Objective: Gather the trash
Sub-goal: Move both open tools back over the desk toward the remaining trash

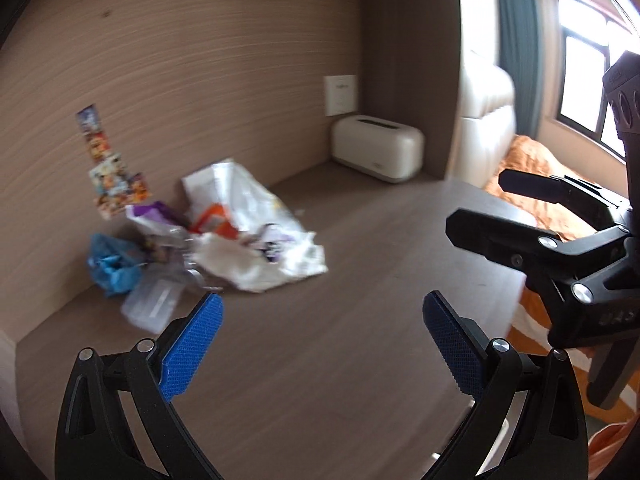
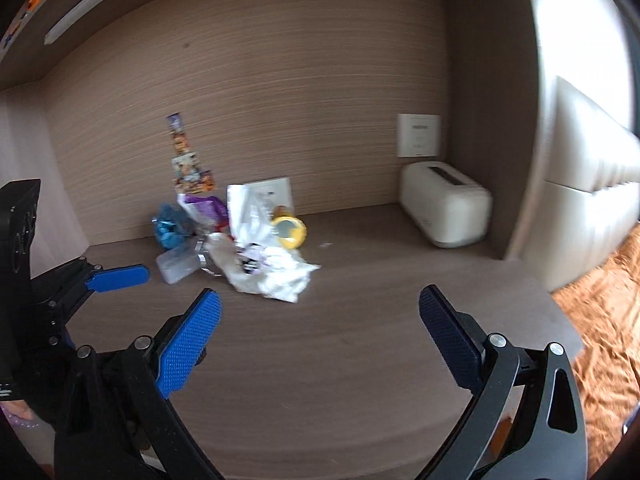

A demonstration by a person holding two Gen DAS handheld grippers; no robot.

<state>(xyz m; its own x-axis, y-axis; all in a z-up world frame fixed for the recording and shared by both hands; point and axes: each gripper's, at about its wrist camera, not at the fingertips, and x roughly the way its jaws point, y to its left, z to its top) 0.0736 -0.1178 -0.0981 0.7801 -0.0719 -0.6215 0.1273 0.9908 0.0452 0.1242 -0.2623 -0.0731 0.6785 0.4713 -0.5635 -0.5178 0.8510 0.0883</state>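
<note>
A pile of trash (image 2: 244,240) lay on the brown desk (image 2: 360,340), close to the back wall. In the pile were a crumpled white plastic bag (image 2: 276,276), a blue wrapper (image 2: 170,228), a purple packet (image 2: 202,206), a clear plastic box (image 2: 178,266) and a yellow cup (image 2: 290,230) tipped on its side. The things touched and lay over each other.

The left gripper (image 1: 322,312) was wide open, with nothing between its blue pads (image 1: 192,344). It hung over the desk just in front of the pile and did not touch it. The right gripper (image 2: 320,308) was wide open too and held nothing. It was over the bare desk, near the white bag but apart from it.

A cream toaster (image 2: 446,210) stood in the far right corner, well apart from the pile. Colorful stickers (image 2: 188,160) were on the wall behind the trash. An orange blanket (image 2: 600,320) lay past the desk's right edge.
</note>
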